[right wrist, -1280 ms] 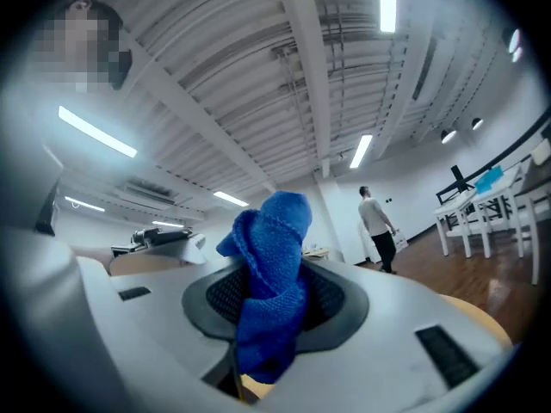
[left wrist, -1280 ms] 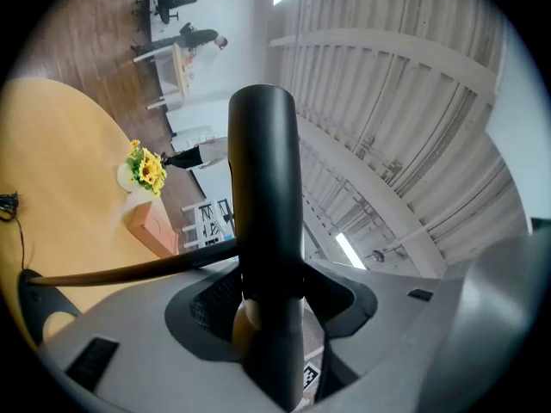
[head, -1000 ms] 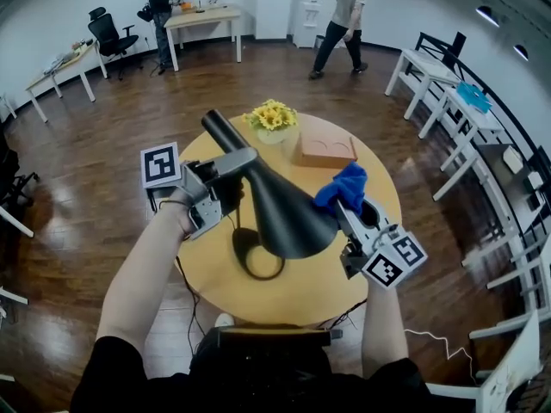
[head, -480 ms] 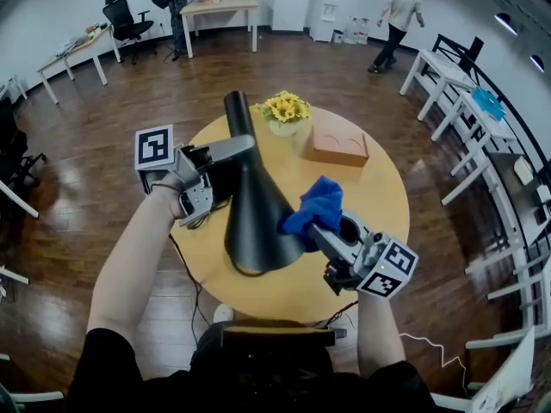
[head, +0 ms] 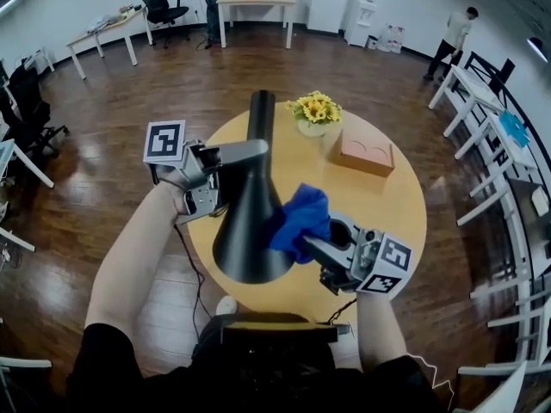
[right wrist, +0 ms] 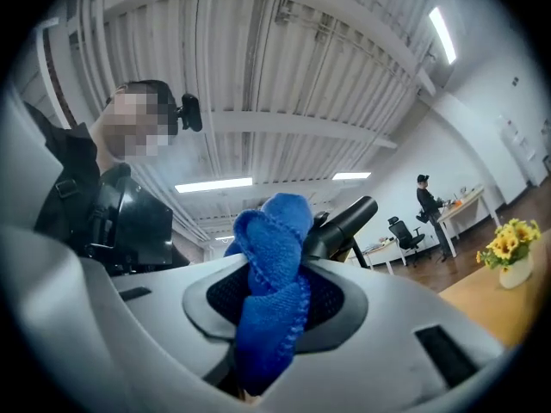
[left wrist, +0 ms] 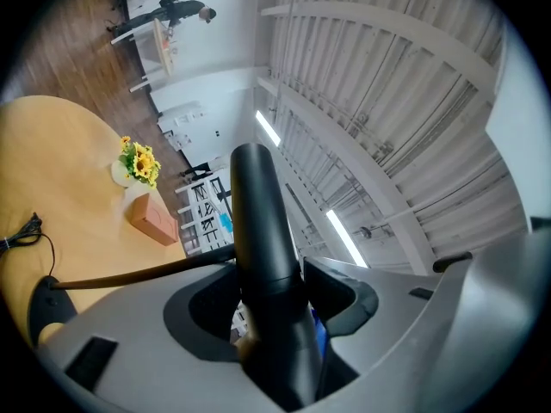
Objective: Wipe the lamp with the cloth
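A black lamp (head: 248, 231) with a cone shade and a long tube stands over the round wooden table (head: 392, 200). My left gripper (head: 244, 163) is shut on the tube just above the shade; in the left gripper view the lamp tube (left wrist: 263, 256) fills the space between the jaws of the left gripper (left wrist: 275, 321). My right gripper (head: 307, 244) is shut on a bunched blue cloth (head: 300, 220), which lies against the shade's right side. In the right gripper view the cloth (right wrist: 275, 291) sticks out of the right gripper (right wrist: 269, 327), with the lamp tube (right wrist: 342, 222) just behind it.
A vase of yellow flowers (head: 314, 110) and a pinkish box (head: 366, 153) stand at the table's far side. The lamp's base (left wrist: 43, 304) and a black cable (left wrist: 21, 231) lie on the table. Desks, chairs and people are far off across the wooden floor.
My right gripper has carried the cloth leftward onto the shade's right side. The lamp's tube has swung from leaning up-left to nearly straight up in the picture.
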Demonstrator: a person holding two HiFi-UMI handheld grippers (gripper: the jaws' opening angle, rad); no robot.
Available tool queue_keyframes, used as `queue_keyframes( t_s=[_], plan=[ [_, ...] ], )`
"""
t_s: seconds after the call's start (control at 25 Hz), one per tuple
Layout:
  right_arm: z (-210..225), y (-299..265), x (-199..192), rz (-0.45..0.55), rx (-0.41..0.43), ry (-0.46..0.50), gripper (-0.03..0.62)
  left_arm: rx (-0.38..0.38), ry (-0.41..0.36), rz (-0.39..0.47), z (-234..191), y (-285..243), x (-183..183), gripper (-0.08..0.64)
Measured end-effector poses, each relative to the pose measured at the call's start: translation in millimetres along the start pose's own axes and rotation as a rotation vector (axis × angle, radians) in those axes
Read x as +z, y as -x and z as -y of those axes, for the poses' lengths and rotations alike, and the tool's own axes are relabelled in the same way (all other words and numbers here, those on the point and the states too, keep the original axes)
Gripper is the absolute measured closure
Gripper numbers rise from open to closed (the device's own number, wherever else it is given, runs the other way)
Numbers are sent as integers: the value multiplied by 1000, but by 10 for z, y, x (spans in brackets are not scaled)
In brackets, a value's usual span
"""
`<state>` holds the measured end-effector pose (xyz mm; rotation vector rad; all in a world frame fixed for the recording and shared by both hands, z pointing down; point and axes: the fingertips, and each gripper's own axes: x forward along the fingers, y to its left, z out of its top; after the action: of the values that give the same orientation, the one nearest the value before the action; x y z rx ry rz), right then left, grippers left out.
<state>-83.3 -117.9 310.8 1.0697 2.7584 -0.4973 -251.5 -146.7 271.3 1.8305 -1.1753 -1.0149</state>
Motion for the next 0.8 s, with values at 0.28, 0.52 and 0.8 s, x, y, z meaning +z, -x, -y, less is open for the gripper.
queue_keyframes(
  t_s=[0.28,0.52,0.8],
  plan=[
    [1062,-267,770,13,-265,148,468,-20,-6,33,-8,22,-22,333],
    [1834,-782,1058,-81,-377,161,468,24,-67,63,3,50,-31,310],
    [1719,-1071,970,-134,-304,179,468,87,-138,201,38,445,75,279]
  ],
)
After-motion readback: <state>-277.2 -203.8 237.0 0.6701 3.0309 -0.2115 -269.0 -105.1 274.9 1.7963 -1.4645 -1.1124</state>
